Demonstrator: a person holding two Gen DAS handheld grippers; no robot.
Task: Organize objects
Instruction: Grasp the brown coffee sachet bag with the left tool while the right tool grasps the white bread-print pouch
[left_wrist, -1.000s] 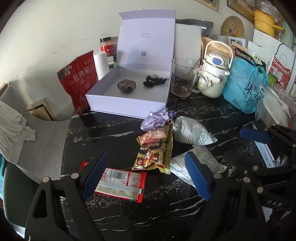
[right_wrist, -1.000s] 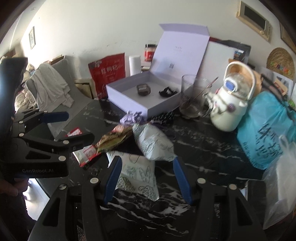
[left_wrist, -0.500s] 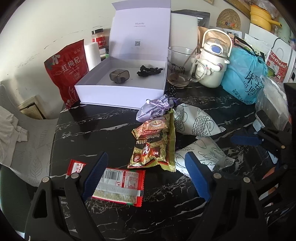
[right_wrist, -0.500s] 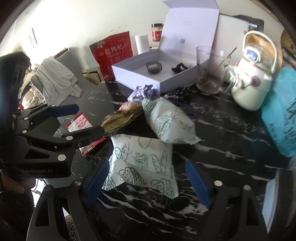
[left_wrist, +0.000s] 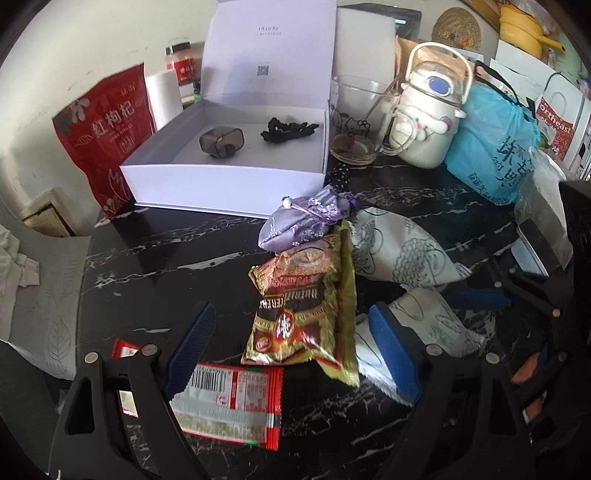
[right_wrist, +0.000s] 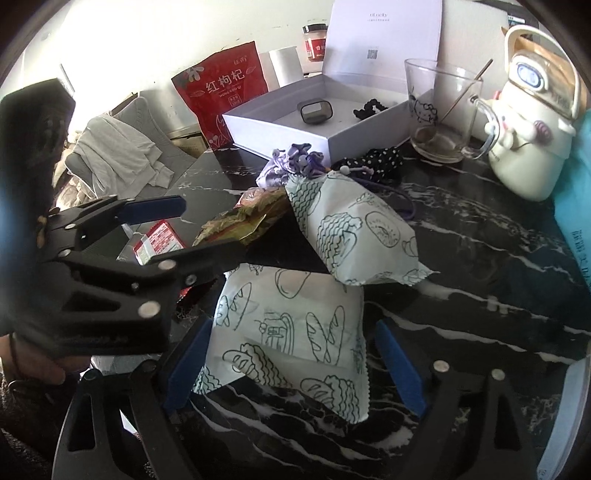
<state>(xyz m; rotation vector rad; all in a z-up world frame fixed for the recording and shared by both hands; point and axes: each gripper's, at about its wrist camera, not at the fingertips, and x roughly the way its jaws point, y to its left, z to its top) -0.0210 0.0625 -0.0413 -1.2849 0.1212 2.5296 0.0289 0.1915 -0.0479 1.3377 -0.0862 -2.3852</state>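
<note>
An open white box (left_wrist: 236, 173) stands at the back of the black marble table and holds a dark case (left_wrist: 221, 141) and a black hair tie (left_wrist: 289, 129). In front lie a purple pouch (left_wrist: 306, 220), a gold-brown snack packet (left_wrist: 306, 306), a red-and-white packet (left_wrist: 229, 406) and two white printed packets (right_wrist: 291, 332) (right_wrist: 354, 232). My left gripper (left_wrist: 291, 350) is open, its pads either side of the gold packet's near end. My right gripper (right_wrist: 291, 365) is open around the near white packet. The left gripper (right_wrist: 177, 229) also shows in the right wrist view.
A glass mug (left_wrist: 356, 122), a cream kettle-shaped bottle (left_wrist: 428, 114) and a blue bag (left_wrist: 495, 147) stand at the back right. A red pouch (left_wrist: 107, 129) leans left of the box. A grey chair with cloth (right_wrist: 118, 147) is beyond the table's left edge.
Both grippers have moved forward and down toward the packets. The right gripper's jaws now straddle the near white packet. Both stay open.
</note>
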